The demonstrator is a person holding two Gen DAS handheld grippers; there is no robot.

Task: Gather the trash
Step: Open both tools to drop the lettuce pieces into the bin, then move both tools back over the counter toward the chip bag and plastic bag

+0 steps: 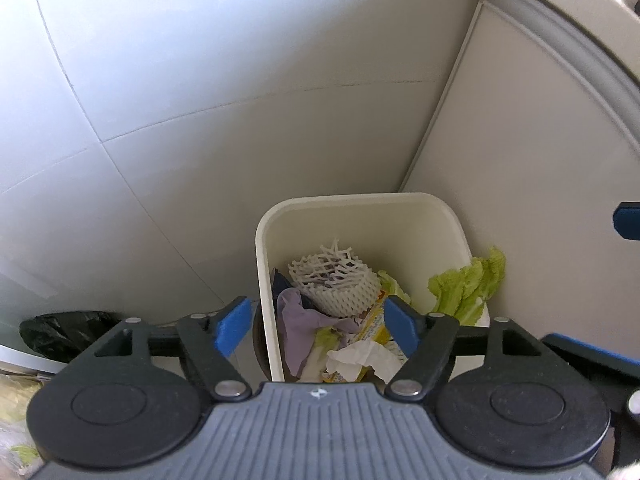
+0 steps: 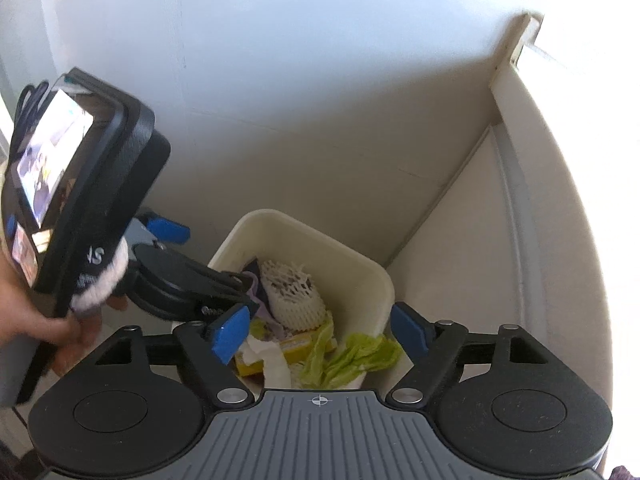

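Trash sits in the white bin (image 1: pixel 360 216) at lower centre: foam net (image 1: pixel 336 280), tissue (image 1: pixel 360 360), yellow wrapper (image 1: pixel 374 326). Your left claw (image 1: pixel 320 326) and right claw (image 2: pixel 324 334) hang spread, gripping nothing. One lettuce leaf (image 1: pixel 468 284) drapes over the rim (push it in); most is done.

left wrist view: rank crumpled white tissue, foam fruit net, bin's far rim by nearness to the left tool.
Left tool, open:
1. Crumpled white tissue, between its fingertips, atop the trash.
2. Foam fruit net, beyond, mid-bin.
3. Bin's far rim, by the wall.
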